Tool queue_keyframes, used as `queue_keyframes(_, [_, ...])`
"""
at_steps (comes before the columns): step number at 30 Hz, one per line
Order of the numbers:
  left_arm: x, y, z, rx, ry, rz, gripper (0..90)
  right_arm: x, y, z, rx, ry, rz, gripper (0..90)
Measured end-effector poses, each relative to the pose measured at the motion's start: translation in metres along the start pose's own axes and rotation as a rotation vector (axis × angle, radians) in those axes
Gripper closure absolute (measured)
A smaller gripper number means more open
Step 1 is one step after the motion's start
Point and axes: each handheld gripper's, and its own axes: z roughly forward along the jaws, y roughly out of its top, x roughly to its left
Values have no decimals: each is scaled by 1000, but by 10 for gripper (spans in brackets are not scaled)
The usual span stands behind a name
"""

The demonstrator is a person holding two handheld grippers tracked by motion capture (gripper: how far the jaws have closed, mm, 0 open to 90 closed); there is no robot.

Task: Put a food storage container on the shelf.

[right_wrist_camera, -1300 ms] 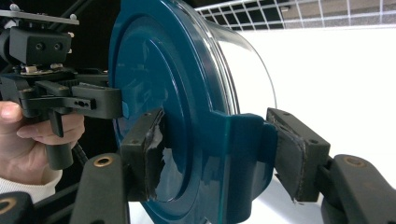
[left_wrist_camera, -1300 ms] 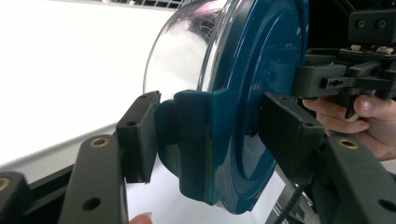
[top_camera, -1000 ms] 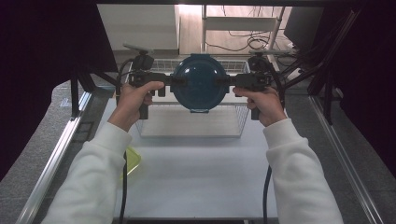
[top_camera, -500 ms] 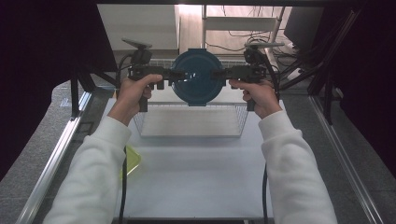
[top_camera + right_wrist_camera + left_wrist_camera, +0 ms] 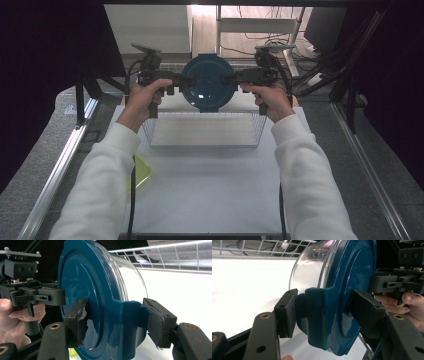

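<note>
In the high view a round container with a dark teal lid (image 5: 208, 87) hangs at the upper middle of the frame, above the far edge of a wire basket (image 5: 205, 131) on the white table (image 5: 210, 190). The left gripper (image 5: 181, 80) clamps the lid's left clip tab, the right gripper (image 5: 229, 78) its right tab. In the left gripper view the container's clear bowl (image 5: 308, 272) sits upper centre, turned on its side, lid facing right. A yellow-green object (image 5: 140, 171) lies at lower left of the table
</note>
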Motion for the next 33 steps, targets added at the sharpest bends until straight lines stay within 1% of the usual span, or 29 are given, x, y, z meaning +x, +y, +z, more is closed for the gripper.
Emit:
queue_keyframes(1, [0,0,0,0,0,0,394,-3,0,2,5,-1,7,381])
queue_keyframes(2, [5,-1,4,10,5,-7,394,-5,-1,5,10,-2,14,379])
queue_keyframes(3, [7,-1,5,8,5,-14,394,-8,-1,7,15,-2,19,379])
queue_keyframes(4, [8,-1,6,2,2,-25,395,-10,-2,8,14,-1,26,381])
queue_keyframes(7, [11,1,7,-8,-1,-42,394,-13,-1,11,3,3,40,381])
queue_keyframes(10, [16,2,10,-25,-8,-77,392,-17,2,13,-4,5,68,378])
queue_keyframes(11, [16,2,10,-25,-8,-77,390,-18,2,14,-5,6,75,376])
queue_keyframes(12, [18,4,13,-33,-7,-95,390,-20,3,15,-6,7,85,374])
queue_keyframes(13, [18,4,13,-33,-7,-95,388,-20,3,15,-6,7,85,374])
queue_keyframes(14, [20,5,15,-46,-2,-125,387,-24,4,18,-9,9,108,368])
queue_keyframes(17, [23,7,20,-60,-1,-159,384,-29,5,21,-7,7,138,358])
queue_keyframes(19, [27,8,23,-66,-4,-180,382,-32,6,23,-6,5,172,352])
queue_keyframes(22, [34,9,27,-73,-18,-216,379,-34,6,26,-2,-3,191,341])
queue_keyframes(24, [37,9,30,-82,-22,-233,378,-36,6,27,-1,-4,210,336])
queue_keyframes(25, [38,9,31,-84,-25,-240,378,-37,6,28,-3,-3,224,334])
queue_keyframes(26, [39,9,32,-87,-27,-247,377,-38,6,28,-1,-5,222,332])
queue_keyframes(27, [39,9,32,-87,-27,-247,377,-39,6,29,0,-6,228,331])
queue_keyframes(30, [43,9,36,-96,-34,-269,375,-42,6,30,1,-3,241,326])
queue_keyframes(31, [43,9,36,-96,-34,-269,374,-43,6,30,4,-3,251,325])
queue_keyframes(32, [44,8,37,-107,-36,-268,375,-43,6,30,6,-2,261,320])
queue_keyframes(33, [44,8,37,-107,-36,-268,375,-44,5,30,4,-2,262,320])
